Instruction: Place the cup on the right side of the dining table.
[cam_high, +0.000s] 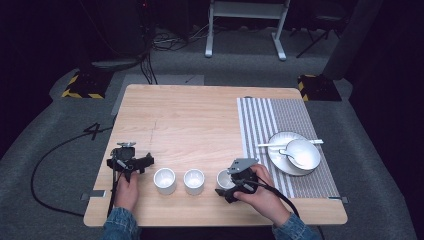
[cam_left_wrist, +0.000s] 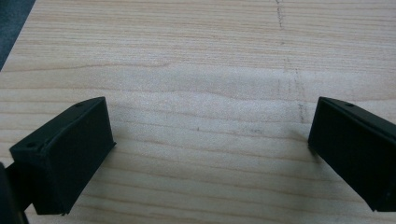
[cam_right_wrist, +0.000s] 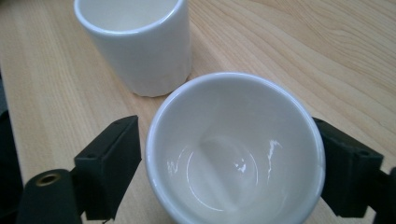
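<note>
— Pale wooden table (cam_high: 200, 120) below; where was the small white glazed ceramic cup (cam_right_wrist: 236, 149)?
— Lower right, between the right gripper (cam_right_wrist: 233, 158)'s spread jaws, ungripped. Likely slippery, fragile; take its walls. Left gripper (cam_left_wrist: 205, 149) gaped, empty.

Three white cups (cam_high: 194, 181) and a striped mat (cam_high: 265, 125) bearing a plate (cam_high: 278, 159) are carried by the wooden desk (cam_high: 195, 120).

Both forearms wear blue denim sleeves (cam_high: 119, 226), and each hand holds a black gripper with 2 blocky matte jaws, the left gripper (cam_high: 129, 162) trailing a black cable, the right gripper (cam_high: 239, 181) topped by a grey three-cornered plate.
</note>
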